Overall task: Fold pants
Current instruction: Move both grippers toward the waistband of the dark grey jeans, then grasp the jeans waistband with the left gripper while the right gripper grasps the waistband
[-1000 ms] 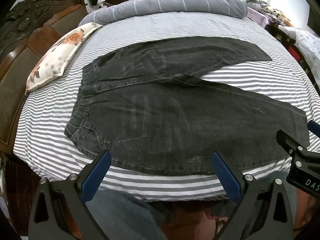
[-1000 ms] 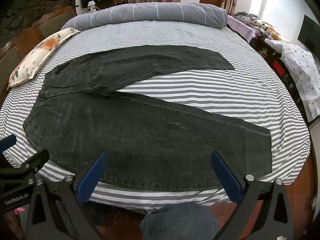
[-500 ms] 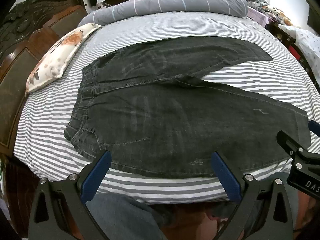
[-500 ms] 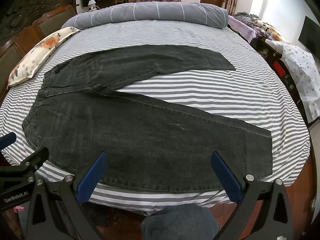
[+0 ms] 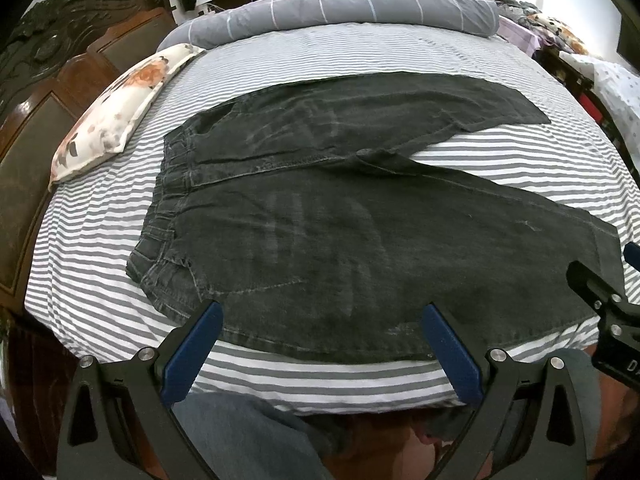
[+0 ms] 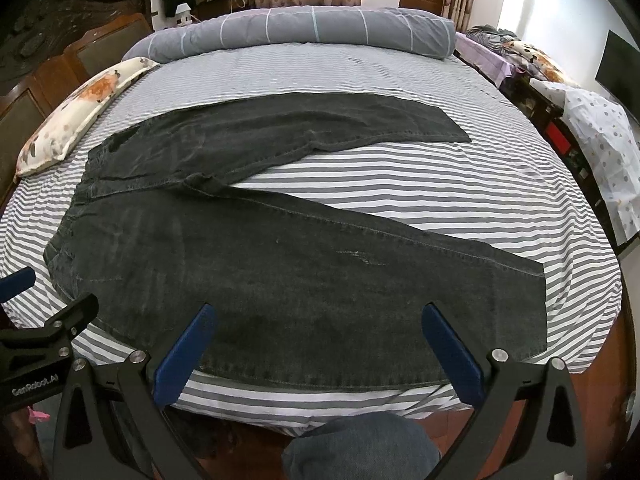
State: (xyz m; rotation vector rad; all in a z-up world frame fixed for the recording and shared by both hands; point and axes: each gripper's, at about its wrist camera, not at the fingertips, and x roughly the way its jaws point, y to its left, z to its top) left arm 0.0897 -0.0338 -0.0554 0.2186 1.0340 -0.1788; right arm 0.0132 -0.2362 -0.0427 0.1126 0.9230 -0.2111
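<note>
Dark grey denim pants lie flat on the striped bed, waistband at the left, both legs spread apart toward the right; they also show in the right wrist view. My left gripper is open and empty, hovering over the near edge of the pants by the hip. My right gripper is open and empty, over the near edge of the closer leg. Each gripper shows at the edge of the other's view.
The bed has a grey-and-white striped sheet. A floral pillow lies at the left by the dark wooden headboard. A rolled grey duvet lies along the far side. Cluttered furniture stands at the right.
Both grippers have drifted slightly forward and up over the bed's near edge. The pants have not moved and both grippers stay open.
</note>
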